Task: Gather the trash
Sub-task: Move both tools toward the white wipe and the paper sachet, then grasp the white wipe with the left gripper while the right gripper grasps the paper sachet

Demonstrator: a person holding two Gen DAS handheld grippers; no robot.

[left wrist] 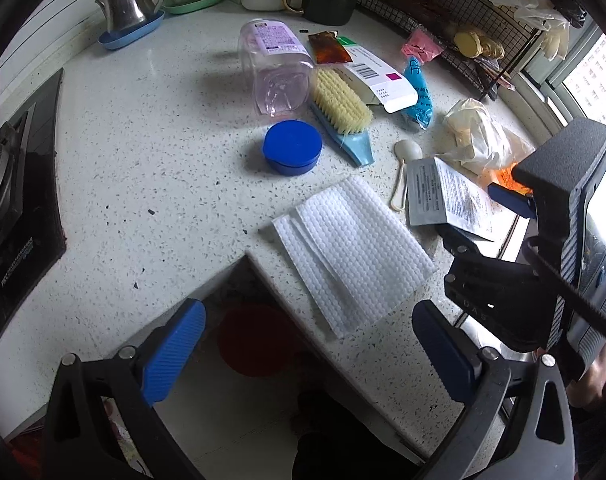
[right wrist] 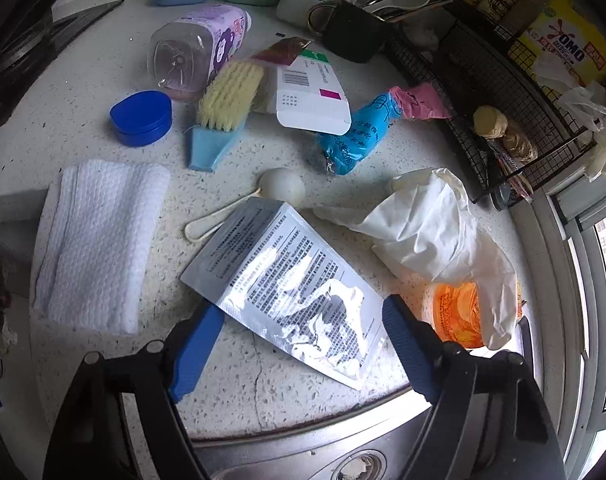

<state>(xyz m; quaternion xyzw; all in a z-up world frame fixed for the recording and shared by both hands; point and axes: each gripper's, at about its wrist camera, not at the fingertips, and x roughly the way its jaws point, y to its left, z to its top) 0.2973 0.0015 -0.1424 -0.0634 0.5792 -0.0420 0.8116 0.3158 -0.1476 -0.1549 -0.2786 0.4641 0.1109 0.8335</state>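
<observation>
Foil sachet [right wrist: 287, 284], flat on speckled counter [right wrist: 83, 128] near sink rim [right wrist: 303, 432], between white cloth [right wrist: 99, 240] and crumpled bag [right wrist: 435, 236]. Right gripper [right wrist: 299, 320] spread, fingers straddling sachet, not yet pinching. Left gripper [left wrist: 307, 328] spread wide, empty, over counter's edge beside cloth.

Black claw [right wrist: 303, 344] frames, ribbed blue pads [left wrist: 174, 350], silver screws.

Window daylight, foil glare, fisheye warping
</observation>
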